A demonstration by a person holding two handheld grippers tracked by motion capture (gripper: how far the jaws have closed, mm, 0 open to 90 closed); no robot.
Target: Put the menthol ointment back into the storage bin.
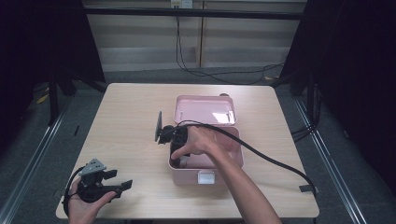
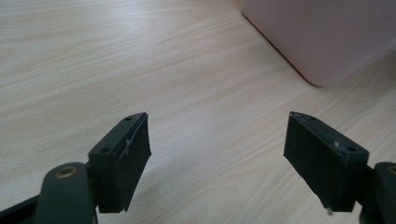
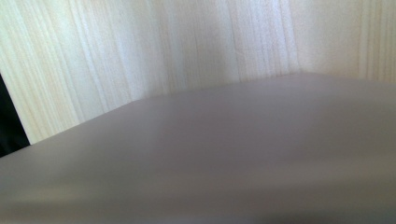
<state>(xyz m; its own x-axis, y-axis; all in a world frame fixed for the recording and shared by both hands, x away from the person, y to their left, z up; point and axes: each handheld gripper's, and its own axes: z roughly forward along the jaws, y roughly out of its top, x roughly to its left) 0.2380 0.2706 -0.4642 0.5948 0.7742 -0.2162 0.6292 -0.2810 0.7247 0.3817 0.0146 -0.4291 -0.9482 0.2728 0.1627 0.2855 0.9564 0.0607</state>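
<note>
A lab recording bay: black curtains (image 1: pixel 42 42) flank a lone wooden counter (image 1: pixel 126 130), cables (image 1: pixel 219 74) trail across grey floor (image 1: pixel 327 154), metal rails (image 1: pixel 28 158) alongside.

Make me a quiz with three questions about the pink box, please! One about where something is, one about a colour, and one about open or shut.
1. Where is the right gripper?
A. Reaching down into the pink plastic box
B. Lying on the floor
C. Lying on the table's far edge

2. What colour is the box's lid?
A. Green
B. Pink
C. Blue

3. How is the left gripper over the light wooden table?
A. Shut on a toy
B. Shut on the lid
C. Open, holding nothing

Answers: 1 A, the hand dips it inside the box. 2 B, the raised lid is pink like the box. 3 C, its jaws stand wide apart with bare table between.
</note>
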